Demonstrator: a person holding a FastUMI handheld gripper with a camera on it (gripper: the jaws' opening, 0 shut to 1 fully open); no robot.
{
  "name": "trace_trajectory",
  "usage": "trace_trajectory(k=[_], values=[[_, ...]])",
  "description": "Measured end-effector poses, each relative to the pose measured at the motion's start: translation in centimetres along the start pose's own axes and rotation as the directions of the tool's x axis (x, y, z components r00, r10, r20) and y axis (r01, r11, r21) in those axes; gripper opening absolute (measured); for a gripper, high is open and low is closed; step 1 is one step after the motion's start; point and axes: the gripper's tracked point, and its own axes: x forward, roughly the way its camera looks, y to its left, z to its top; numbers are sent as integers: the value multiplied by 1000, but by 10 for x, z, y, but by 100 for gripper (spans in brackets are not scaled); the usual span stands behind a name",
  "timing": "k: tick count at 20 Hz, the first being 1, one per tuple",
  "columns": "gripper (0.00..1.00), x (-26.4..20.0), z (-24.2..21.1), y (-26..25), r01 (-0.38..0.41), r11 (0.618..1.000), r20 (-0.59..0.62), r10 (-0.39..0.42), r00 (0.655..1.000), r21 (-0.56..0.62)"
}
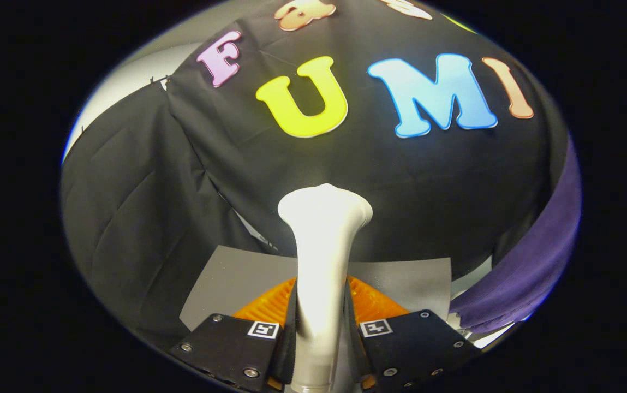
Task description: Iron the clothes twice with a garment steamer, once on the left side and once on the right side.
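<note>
The garment steamer [321,240] stands upright between the fingers of my hand-held gripper [321,322], which clamps its white handle from both sides. To the right of it, purple clothes [531,262] hang near the booth's black wall.

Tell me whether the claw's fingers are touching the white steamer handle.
Touching. In the gripper view both fingers of the claw press against the sides of the steamer handle, which stands between them with no gap showing.
</note>
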Motion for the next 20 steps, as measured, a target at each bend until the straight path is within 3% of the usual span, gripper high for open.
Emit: trace_trajectory(k=[8, 20], values=[[37, -94, -47, 11, -10, 999, 64, 12, 998, -36], [37, -194, -146, 22, 21, 997, 98, -14, 995, -77]])
